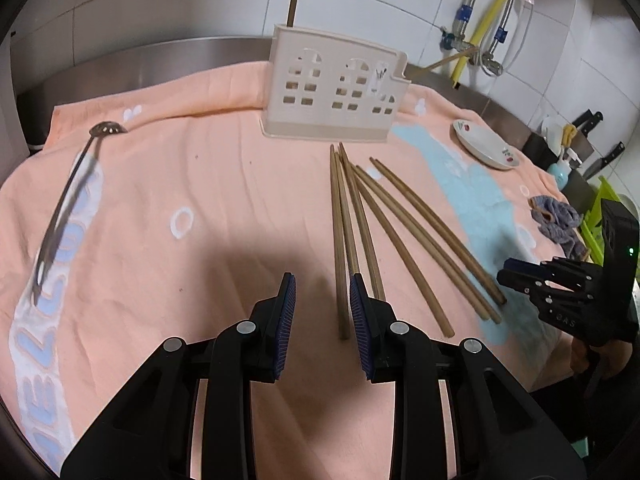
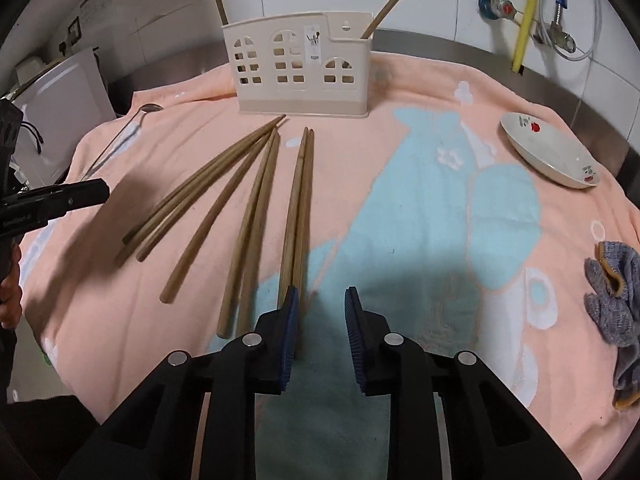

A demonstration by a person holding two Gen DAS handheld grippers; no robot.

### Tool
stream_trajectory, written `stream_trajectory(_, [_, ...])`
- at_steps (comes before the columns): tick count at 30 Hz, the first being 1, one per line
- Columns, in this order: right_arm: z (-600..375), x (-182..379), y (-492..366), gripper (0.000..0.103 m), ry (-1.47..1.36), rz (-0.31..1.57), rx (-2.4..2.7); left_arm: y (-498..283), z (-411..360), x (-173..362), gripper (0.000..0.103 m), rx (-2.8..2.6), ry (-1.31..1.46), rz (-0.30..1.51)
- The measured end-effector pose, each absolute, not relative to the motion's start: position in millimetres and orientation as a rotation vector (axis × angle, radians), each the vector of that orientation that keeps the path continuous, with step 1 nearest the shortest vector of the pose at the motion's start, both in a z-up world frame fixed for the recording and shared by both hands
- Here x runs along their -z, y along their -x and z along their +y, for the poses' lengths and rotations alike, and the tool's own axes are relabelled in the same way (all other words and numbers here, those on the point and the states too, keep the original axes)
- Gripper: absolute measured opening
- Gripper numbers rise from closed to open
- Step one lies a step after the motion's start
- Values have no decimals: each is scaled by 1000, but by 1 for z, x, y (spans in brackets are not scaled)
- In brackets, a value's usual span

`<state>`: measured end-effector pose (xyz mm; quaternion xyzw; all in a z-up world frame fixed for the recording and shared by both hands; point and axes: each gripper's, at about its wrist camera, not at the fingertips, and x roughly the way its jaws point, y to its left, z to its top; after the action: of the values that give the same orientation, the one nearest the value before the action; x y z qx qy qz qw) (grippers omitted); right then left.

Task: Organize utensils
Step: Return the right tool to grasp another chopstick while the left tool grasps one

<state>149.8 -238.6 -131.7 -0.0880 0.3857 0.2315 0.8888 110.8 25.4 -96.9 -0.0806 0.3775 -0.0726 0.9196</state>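
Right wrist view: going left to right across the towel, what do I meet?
Left tool → metal spoon → loose wooden chopsticks → white saucer → grey cloth

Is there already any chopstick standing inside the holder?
Yes. In the right wrist view, two chopsticks stick up out of the holder, one at each end, while the others lie on the towel.

Black plastic left gripper (image 1: 322, 289), right gripper (image 2: 322, 300): blue ribbed pads, silver rivets.
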Motion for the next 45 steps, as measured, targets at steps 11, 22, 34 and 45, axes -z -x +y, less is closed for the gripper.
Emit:
stream_trajectory(11, [-227, 138, -158, 18, 193, 818, -501, -116, 15, 109, 28, 178, 144, 808])
stream_trajectory(22, [-223, 143, -154, 15, 251, 802, -483, -124, 8, 116, 28, 194, 120, 825])
stream_trajectory(34, [-234, 143, -154, 8, 223, 794, -466, -143, -2, 125, 15, 180, 60, 839])
stream_trajectory(45, [-233, 144, -153, 8, 225, 785, -462, -154, -7, 136, 12, 167, 35, 859])
